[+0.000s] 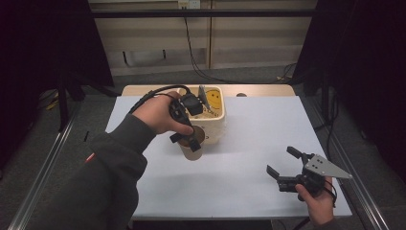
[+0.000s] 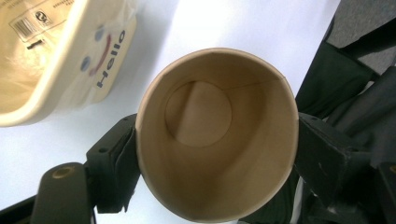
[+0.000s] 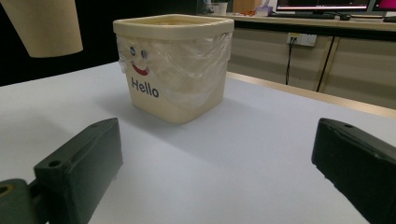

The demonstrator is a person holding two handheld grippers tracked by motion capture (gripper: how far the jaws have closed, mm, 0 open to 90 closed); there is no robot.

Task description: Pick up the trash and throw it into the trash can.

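The right gripper (image 1: 285,164) rests near the table's (image 1: 258,139) front right corner, jaws spread wide with nothing between them. Farther in, the left gripper (image 2: 215,154) pinches a brown paper cup (image 2: 217,133) by its sides, held clear of the tabletop, empty inside. Just beyond it stands a cream bin (image 3: 175,65) lined with clear plastic, printed with a smiling face and "Hello".

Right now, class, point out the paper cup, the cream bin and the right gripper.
paper cup (image 2: 198,114): left gripper view, inner bottom.
cream bin (image 3: 154,91): right gripper view, front wall with "Hello".
right gripper (image 1: 283,162): high view, midway between its open fingertips.
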